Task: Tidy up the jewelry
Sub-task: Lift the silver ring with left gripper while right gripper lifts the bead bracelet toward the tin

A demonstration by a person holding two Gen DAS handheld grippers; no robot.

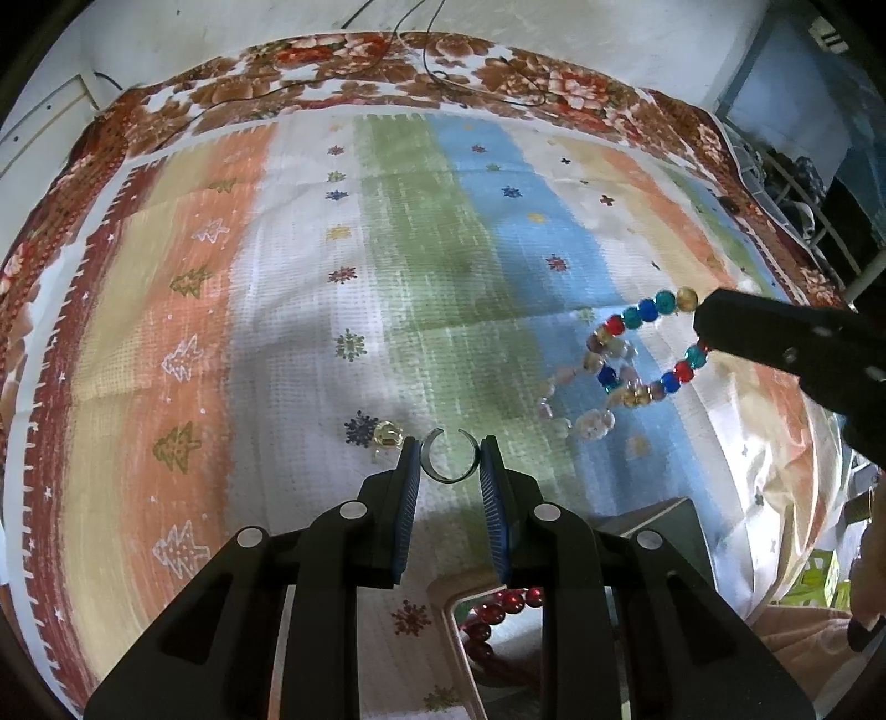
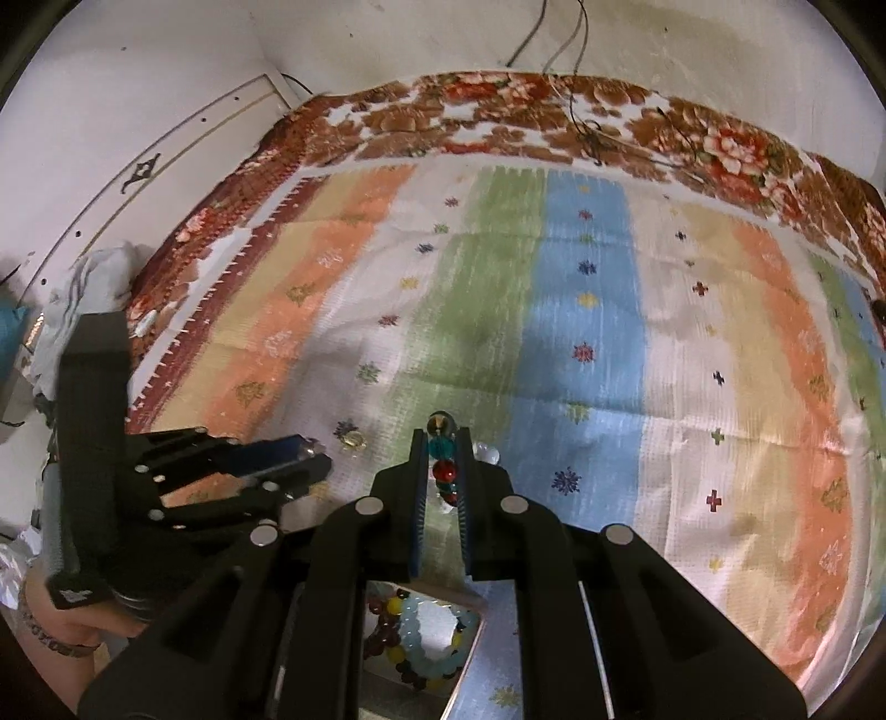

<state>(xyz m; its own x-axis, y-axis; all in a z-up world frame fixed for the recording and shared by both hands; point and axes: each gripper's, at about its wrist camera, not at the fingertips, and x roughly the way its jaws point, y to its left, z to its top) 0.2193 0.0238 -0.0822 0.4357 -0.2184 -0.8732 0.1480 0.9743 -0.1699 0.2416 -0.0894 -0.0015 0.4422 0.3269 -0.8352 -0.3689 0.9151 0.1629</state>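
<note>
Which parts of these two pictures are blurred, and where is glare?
Left wrist view: the hanging bead bracelet is smeared at its lower end; the open ring is sharp. Right wrist view: the striped cloth blurs toward the right edge; glare whitens it there.

Striped cloth with snowflake motifs over a floral blanket; black cables on the wall.

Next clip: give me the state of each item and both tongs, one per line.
Left tongs: clamped on the open ring.
Open ring: held, off the cloth.
Right tongs: shut on the beaded bracelet.
Beaded bracelet: dangling, lifted.
Yellow bead: lying loose on cloth.
</note>
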